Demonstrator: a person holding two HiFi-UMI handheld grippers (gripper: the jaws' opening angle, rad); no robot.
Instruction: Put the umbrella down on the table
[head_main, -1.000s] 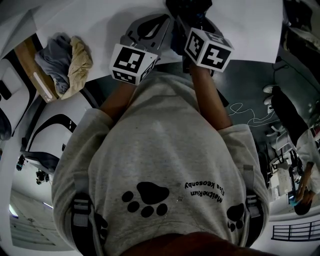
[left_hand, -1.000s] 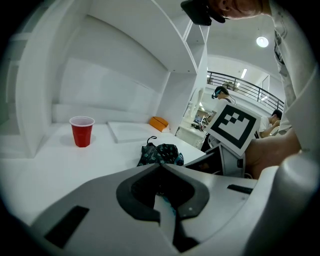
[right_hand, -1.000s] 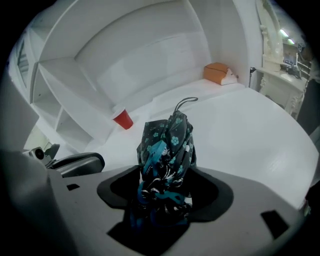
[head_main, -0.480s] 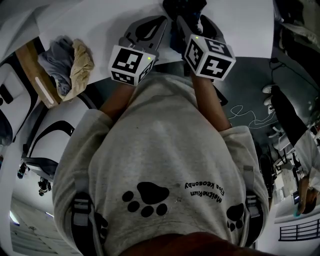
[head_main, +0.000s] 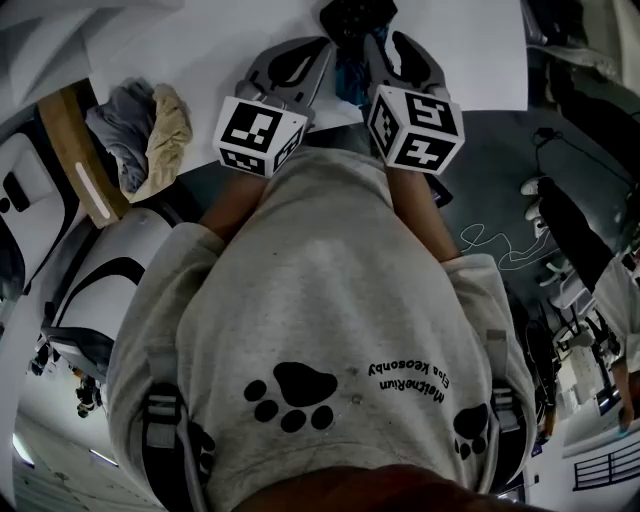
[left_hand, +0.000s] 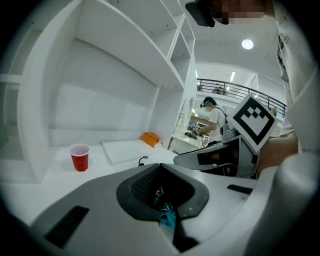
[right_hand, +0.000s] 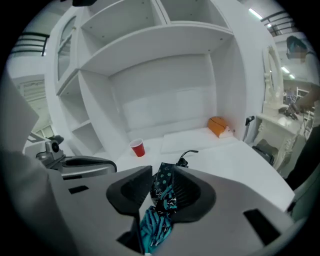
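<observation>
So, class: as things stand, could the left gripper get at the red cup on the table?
Probably not yet: the left gripper is shut on the umbrella, so its jaws are taken. The table toward the red cup looks bare, though.

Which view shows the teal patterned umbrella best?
The right gripper view: the teal patterned fabric umbrella sits centred, print clear. The left gripper view shows a teal sliver; the head view, a dark bundle up top.

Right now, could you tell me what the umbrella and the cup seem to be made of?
Umbrella: thin fabric, probably synthetic, with a matte teal and black print; it creases and bunches softly. Cup: likely thin plastic, smooth red outside, pale inside; too small to be sure.
</observation>
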